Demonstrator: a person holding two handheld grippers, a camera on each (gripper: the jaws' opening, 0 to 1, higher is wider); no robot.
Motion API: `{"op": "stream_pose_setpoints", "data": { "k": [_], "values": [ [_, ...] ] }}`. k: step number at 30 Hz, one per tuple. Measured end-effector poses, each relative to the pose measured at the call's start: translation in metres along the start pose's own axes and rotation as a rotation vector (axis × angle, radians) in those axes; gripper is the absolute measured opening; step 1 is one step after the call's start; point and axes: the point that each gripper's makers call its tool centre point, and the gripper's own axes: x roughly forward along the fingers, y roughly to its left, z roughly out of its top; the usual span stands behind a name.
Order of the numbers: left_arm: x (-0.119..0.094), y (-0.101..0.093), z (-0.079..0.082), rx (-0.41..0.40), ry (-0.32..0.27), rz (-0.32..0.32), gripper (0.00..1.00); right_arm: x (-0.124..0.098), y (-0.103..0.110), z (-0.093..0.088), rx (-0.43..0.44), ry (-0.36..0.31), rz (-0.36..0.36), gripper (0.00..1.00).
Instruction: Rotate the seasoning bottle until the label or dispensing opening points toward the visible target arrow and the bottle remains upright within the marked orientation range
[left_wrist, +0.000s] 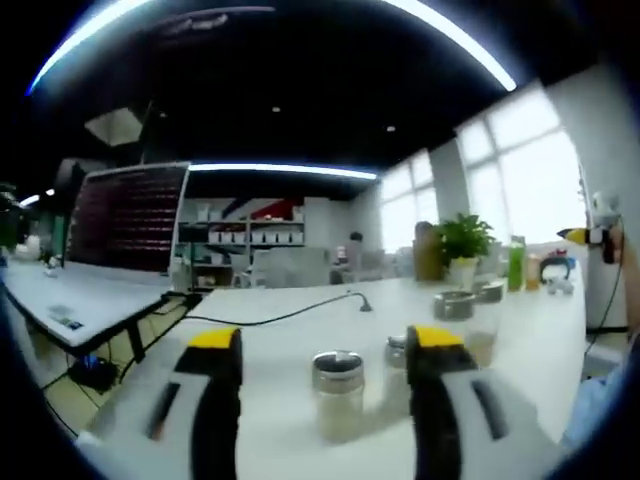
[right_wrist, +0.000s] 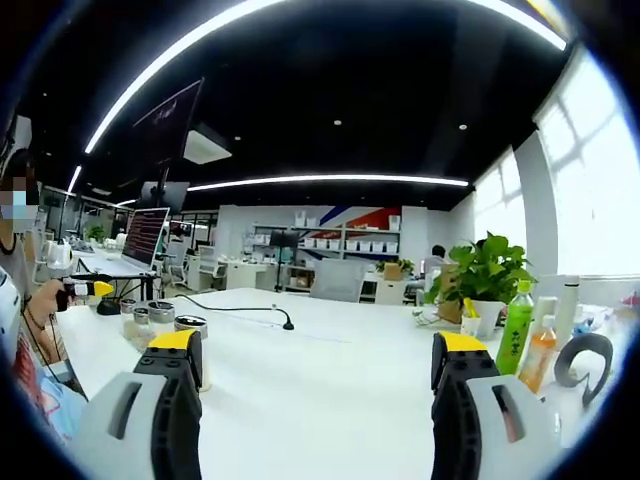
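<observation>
White table (left_wrist: 300, 345): four seasoning bottles (left_wrist: 338, 393); left tongs (left_wrist: 325, 345) gaping.

Long ceiling light strips (right_wrist: 330, 181) glow against a dark ceiling, and daylight through the windows (left_wrist: 520, 185) blows out to white glare. The white table (right_wrist: 330, 370) reflects it evenly, with faint shadows. The left gripper view is soft and blurred; the right gripper view is sharper. Fisheye distortion bends lines near the edges.
</observation>
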Motion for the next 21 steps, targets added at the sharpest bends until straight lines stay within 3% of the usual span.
{"op": "stream_pose_setpoints", "data": {
  "k": [2, 5, 7, 9, 10, 15, 21],
  "values": [
    [0.004, -0.001, -0.008, -0.016, 0.036, 0.016, 0.61, 0.000, 0.000, 0.001, -0.003, 0.000, 0.000, 0.99],
    [0.006, 0.005, -0.015, -0.090, 0.032, 0.102, 0.47, 0.001, 0.000, 0.001, 0.000, -0.002, 0.002, 0.99],
    [0.010, 0.001, -0.019, -0.091, 0.036, 0.101, 0.38, 0.001, 0.000, 0.000, 0.004, 0.003, 0.005, 0.99],
    [0.013, -0.013, -0.023, -0.145, 0.047, 0.038, 0.38, 0.001, -0.001, 0.000, 0.002, 0.004, 0.004, 0.99],
    [0.014, -0.014, -0.023, -0.153, 0.049, 0.042, 0.38, 0.000, -0.002, 0.000, 0.001, 0.002, 0.002, 0.99],
    [0.018, 0.000, -0.026, -0.058, 0.028, 0.177, 0.38, 0.000, -0.003, 0.000, 0.004, 0.005, 0.002, 0.99],
    [0.026, -0.002, -0.036, -0.049, 0.038, 0.172, 0.39, 0.000, -0.004, 0.000, 0.003, 0.003, 0.000, 0.99]
  ]
}}
